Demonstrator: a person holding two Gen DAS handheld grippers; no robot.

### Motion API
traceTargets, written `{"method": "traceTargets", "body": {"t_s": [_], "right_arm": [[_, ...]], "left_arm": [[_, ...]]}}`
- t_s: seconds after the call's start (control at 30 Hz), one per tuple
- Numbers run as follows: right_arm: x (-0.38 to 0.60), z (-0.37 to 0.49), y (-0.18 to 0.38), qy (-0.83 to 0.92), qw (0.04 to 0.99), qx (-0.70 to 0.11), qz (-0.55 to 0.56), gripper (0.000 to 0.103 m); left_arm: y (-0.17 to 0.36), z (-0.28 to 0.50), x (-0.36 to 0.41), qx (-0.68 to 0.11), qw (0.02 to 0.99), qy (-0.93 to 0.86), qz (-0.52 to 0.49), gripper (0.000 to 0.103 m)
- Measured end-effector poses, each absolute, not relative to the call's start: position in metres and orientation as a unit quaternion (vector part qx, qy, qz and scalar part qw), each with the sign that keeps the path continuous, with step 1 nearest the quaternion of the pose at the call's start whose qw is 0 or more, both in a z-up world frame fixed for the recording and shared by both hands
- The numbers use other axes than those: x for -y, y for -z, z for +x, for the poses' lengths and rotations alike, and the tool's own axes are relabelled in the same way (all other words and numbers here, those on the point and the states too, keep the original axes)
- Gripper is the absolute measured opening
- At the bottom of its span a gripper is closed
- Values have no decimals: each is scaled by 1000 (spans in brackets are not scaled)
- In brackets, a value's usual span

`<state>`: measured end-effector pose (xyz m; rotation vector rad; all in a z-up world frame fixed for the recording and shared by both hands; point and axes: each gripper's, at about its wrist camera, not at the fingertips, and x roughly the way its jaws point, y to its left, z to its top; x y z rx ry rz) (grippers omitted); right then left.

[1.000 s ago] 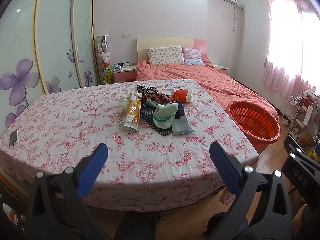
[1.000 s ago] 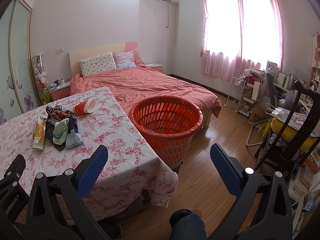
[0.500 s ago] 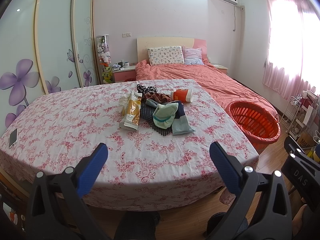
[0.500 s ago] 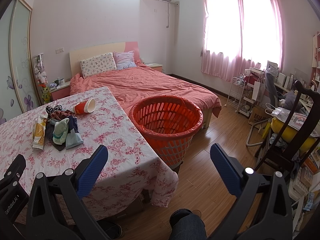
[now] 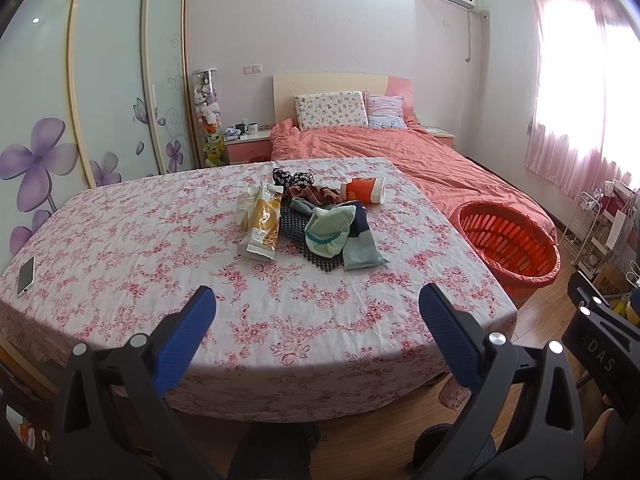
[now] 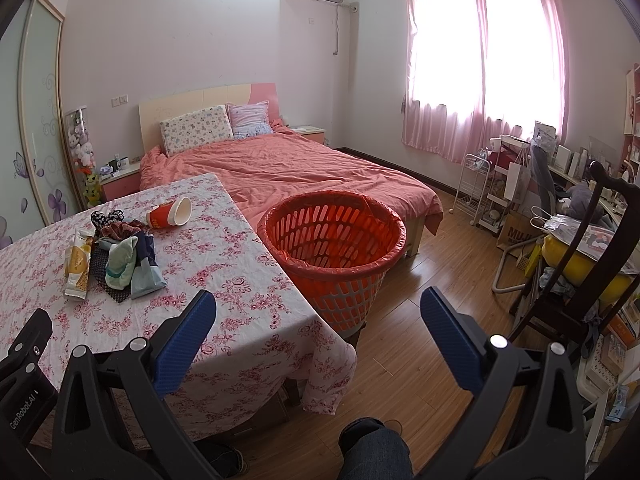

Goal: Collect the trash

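Note:
A pile of items lies mid-table: a yellow-white snack wrapper (image 5: pixel 260 226), a tipped red paper cup (image 5: pixel 362 190), a mint green cloth (image 5: pixel 329 230), a grey-blue packet (image 5: pixel 362 254) and dark patterned cloths (image 5: pixel 294 178). The wrapper (image 6: pixel 78 266) and cup (image 6: pixel 170 212) also show in the right wrist view. An orange basket (image 6: pixel 332 248) stands on the floor right of the table; it also shows in the left wrist view (image 5: pixel 508 240). My left gripper (image 5: pixel 316 312) is open and empty above the table's near edge. My right gripper (image 6: pixel 318 312) is open and empty near the table's right corner.
The table wears a pink floral cloth (image 5: pixel 140 240). A phone (image 5: pixel 26 276) lies at its left edge. A bed with an orange cover (image 6: pixel 288 172) stands behind. A dark chair (image 6: pixel 592 264) and cluttered shelves (image 6: pixel 516 184) are at the right. Wardrobe doors (image 5: pixel 100 80) line the left wall.

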<state>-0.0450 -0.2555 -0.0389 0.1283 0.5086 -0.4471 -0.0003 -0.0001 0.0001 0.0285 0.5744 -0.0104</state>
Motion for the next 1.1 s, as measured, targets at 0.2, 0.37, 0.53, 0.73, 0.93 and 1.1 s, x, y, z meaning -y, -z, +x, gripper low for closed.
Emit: {"method": "traceTargets", "body": {"t_s": [0.2, 0.37, 0.53, 0.73, 0.93, 1.1], "right_arm": [[256, -45, 38, 220, 941, -249, 63, 101], [258, -44, 37, 220, 941, -250, 63, 101], [259, -42, 38, 219, 940, -251, 65, 101], [260, -13, 56, 202, 940, -265, 77, 101], [258, 25, 65, 168, 936, -295, 89, 100], [238, 69, 73, 103, 941, -313, 83, 88]], "left_arm": [[0, -1, 1, -284, 959, 5, 14, 99], [0, -2, 2, -284, 959, 5, 14, 99], [0, -1, 1, -286, 958, 2, 14, 99], [10, 27, -21, -296, 955, -28, -7, 99], [19, 74, -66, -307, 948, -87, -18, 99], [26, 116, -97, -302, 946, -122, -4, 99]]}}
